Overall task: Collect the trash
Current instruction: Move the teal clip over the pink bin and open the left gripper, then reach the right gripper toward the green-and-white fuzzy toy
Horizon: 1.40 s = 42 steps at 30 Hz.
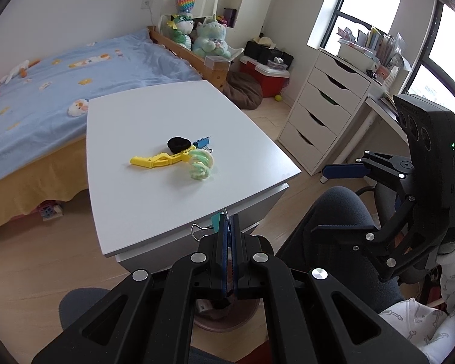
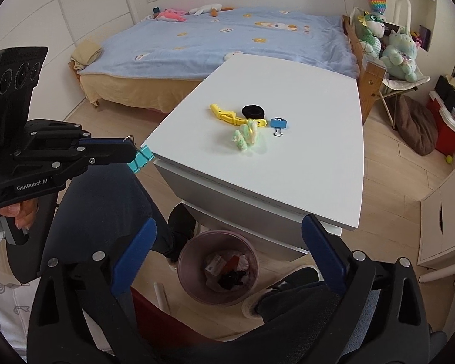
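Observation:
My left gripper (image 1: 229,221) is shut on a teal binder clip (image 1: 217,220), held at the near edge of the white table (image 1: 142,206); the right wrist view shows the same clip (image 2: 141,159) jutting from its tips. My right gripper (image 2: 229,223) stands open with nothing between its fingers, above a pink trash bin (image 2: 185,261) that holds scraps. On the table (image 2: 288,182) lie a yellow plastic clip (image 2: 227,116), a black hair tie (image 2: 252,111), a blue binder clip (image 2: 278,123) and a green-yellow scrunchie (image 2: 245,138).
A bed with a blue cover (image 2: 227,39) stands behind the table. White drawers (image 1: 321,112) stand to the right, with a red box (image 1: 264,75) and plush toys (image 1: 210,38) beyond. A person's legs and slippered feet (image 2: 257,301) flank the bin.

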### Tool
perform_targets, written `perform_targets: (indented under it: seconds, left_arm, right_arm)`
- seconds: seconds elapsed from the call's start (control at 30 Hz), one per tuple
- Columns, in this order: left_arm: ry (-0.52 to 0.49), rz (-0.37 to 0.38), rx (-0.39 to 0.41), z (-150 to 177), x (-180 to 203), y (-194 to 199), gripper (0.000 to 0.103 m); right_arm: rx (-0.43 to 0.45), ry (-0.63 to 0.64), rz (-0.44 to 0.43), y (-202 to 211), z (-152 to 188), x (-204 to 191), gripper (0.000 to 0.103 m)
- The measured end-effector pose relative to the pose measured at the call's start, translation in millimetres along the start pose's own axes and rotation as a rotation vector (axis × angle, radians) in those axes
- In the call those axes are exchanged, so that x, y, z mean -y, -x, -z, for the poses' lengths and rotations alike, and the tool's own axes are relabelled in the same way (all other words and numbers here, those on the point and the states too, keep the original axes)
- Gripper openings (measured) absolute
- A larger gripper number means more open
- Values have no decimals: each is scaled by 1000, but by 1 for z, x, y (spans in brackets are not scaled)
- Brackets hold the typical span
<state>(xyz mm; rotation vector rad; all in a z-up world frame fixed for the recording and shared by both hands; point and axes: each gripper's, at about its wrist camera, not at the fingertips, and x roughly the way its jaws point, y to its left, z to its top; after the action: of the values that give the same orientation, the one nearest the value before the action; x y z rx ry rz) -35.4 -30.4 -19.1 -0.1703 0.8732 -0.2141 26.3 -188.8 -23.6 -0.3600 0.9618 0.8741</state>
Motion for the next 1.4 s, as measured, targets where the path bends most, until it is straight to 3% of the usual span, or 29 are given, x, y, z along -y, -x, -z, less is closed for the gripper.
perform_targets:
  seconds: [0.57, 1.03, 1.2, 1.23, 1.27, 1.33, 1.4]
  left_arm:
    - [-49, 40, -15, 2, 24, -1, 1]
    - [-93, 50, -36, 0, 45, -4, 1]
    - [-87, 49, -42, -1, 43, -8, 13]
    - [-81, 44, -42, -1, 41, -9, 29]
    - [-74, 38, -38, -1, 40, -9, 59]
    - [-54, 35, -16, 0, 36, -8, 90]
    - [-46, 8, -8, -1, 33, -8, 93]
  right_arm:
    - [71, -81, 58, 22, -1, 22, 95]
    - [109, -130, 55, 35, 4, 39, 95]
    - [112, -141, 51, 35, 3, 42, 95]
    - [111, -141, 50, 34, 3, 42, 95]
    - [111, -141, 50, 34, 3, 42, 95]
    - [109, -141, 50, 34, 3, 42, 95]
    - [107, -140, 51, 32, 4, 41, 95]
